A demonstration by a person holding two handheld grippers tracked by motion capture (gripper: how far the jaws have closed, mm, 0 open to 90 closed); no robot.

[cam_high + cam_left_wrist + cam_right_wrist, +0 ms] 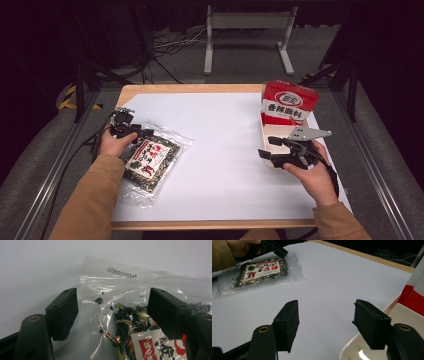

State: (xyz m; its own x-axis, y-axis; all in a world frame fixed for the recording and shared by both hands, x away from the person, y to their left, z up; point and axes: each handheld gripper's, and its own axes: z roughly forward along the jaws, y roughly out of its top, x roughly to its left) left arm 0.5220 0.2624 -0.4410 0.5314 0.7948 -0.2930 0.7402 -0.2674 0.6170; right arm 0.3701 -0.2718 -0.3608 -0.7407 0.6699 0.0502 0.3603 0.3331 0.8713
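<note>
A clear bag of dark seaweed snack with a red and white label (152,160) lies flat on the left of the white sheet. My left gripper (137,132) sits at its far left corner. In the left gripper view the wide-apart jaws (112,302) stand on either side of the bag's sealed end (130,322), with the pads apart from it. My right gripper (265,146) stands open at the right, over the near rim of a pale tray (263,132). Nothing is between its jaws (325,320). The right gripper view also shows the bag (259,272) and the left gripper (274,248) farther off.
A red and white packet (289,102) stands upright in the tray at the back right, and its red edge (414,298) rises beside the tray rim (362,350). A white sheet (225,150) covers the wooden table (190,88). A metal stand (247,22) is on the floor behind.
</note>
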